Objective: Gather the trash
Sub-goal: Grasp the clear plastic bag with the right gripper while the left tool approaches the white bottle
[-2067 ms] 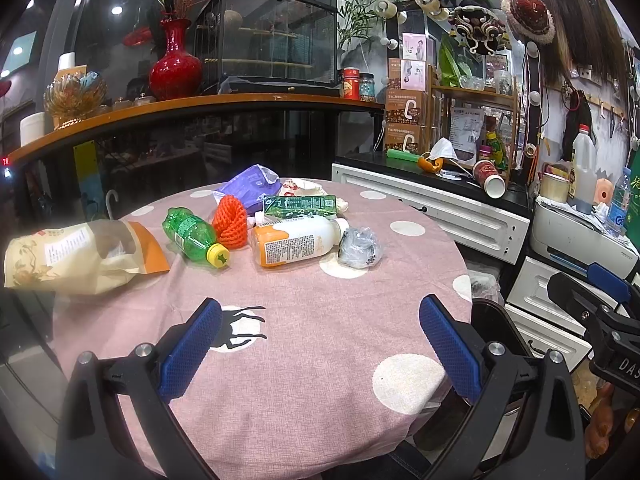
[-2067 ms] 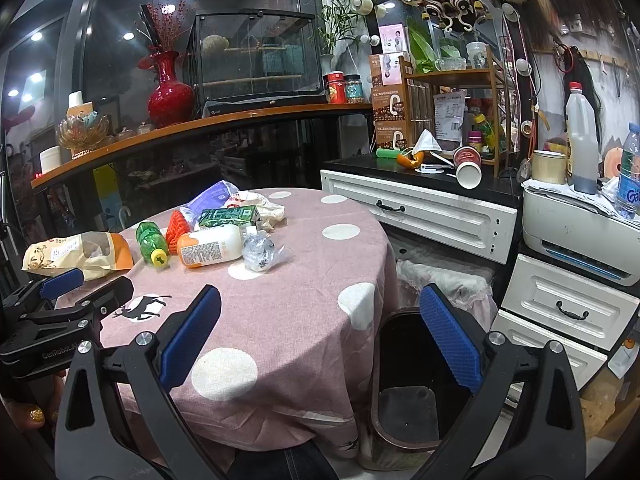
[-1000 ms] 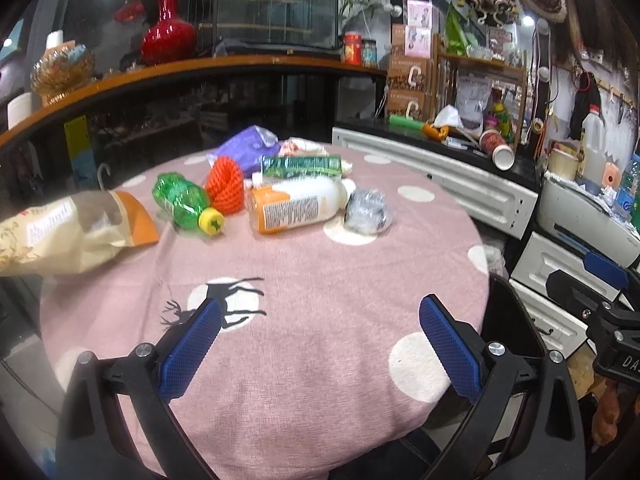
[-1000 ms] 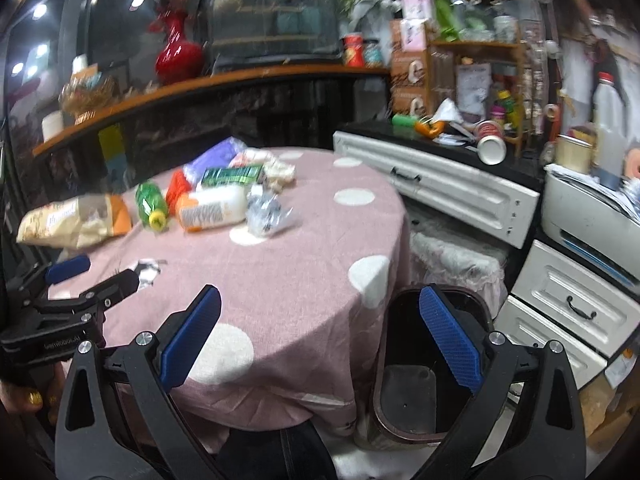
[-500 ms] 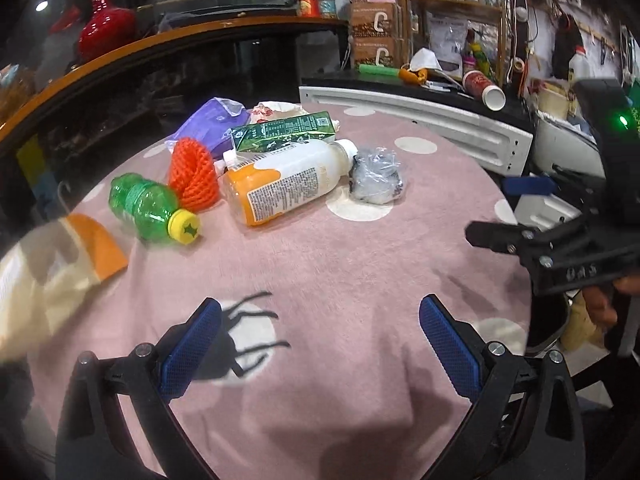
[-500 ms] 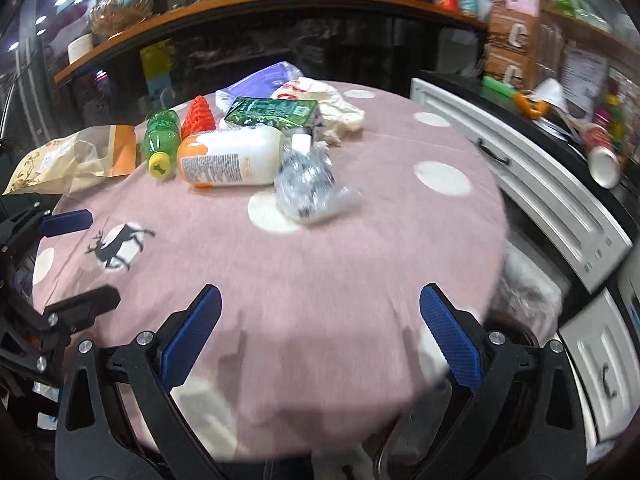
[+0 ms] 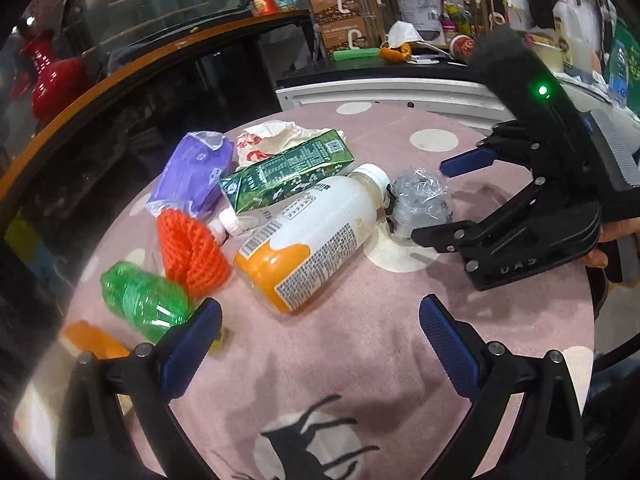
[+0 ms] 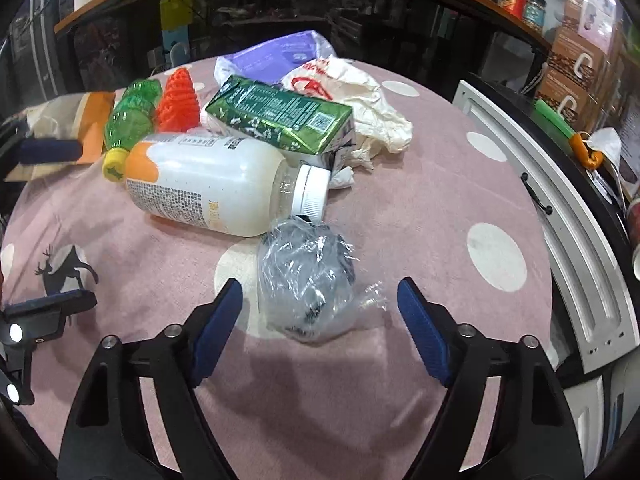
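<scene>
1. The right gripper (image 8: 320, 312) points down at the crumpled clear plastic wrapper (image 8: 306, 284), its jaws closing with the wrapper between the blue pads, which do not yet press on it.
2. The wrapper lies on the pink dotted bench (image 8: 400, 216), just beside the cap of a white bottle with an orange label (image 8: 208, 188) lying on its side.
3. Behind the bottle lie a green carton (image 8: 280, 120), a crumpled white bag (image 8: 360, 92), a purple pouch (image 8: 272, 56), an orange net (image 8: 178, 100) and a green bottle (image 8: 128, 120).
4. The left gripper (image 7: 320, 340) hangs over the bench with jaws apart and nothing between them, its left pad near the green bottle.
</scene>
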A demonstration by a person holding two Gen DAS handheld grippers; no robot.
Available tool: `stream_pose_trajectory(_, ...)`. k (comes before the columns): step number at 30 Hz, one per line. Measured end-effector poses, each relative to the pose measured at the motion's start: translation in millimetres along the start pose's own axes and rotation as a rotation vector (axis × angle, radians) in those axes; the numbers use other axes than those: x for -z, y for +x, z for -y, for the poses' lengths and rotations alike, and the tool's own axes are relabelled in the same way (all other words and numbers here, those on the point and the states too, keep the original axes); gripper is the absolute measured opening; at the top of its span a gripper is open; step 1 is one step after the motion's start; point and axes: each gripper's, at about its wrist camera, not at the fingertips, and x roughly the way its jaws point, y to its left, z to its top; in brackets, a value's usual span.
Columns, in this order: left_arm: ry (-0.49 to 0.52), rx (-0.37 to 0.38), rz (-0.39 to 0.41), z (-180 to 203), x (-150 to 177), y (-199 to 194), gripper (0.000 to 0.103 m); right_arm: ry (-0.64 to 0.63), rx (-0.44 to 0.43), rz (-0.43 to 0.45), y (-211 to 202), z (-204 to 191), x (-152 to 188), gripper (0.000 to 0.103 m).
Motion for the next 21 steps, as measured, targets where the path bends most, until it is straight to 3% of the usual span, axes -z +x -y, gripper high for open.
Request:
stream_pose_trajectory(2, 0.043, -0.011, -0.014, 1, -6, 5, 0.098, -0.013, 0.008, -0.013, 7, 0, -2, 0.069)
stream_pose_trajectory(4, 0.078, -0.005, -0.033, 1, -11, 12, 0.098, -0.009, -0.002, -0.017, 10, 2, -2, 0.055)
stream_pose_trajectory(7, 0.065, 0.037, -0.066, -5, -20, 24, 0.098, 0.016, -0.023, -0.014, 8, 7, -3, 0.048)
stream_pose_trajectory(12, 0.074, 0.072, -0.071, -11, -38, 35, 0.098, 0.035, -0.043, 0.02, -12, 11, 6, 0.046)
stream_pose_trajectory(17, 0.213, 0.052, -0.1, -2, -53, 54, 0.098, 0.072, -0.06, 0.041, -35, 20, 21, 0.046)
stream_pose_trajectory(21, 0.275, 0.107, -0.148, 4, -60, 65, 0.098, 0.103, -0.07, 0.049, -50, 28, 34, 0.046)
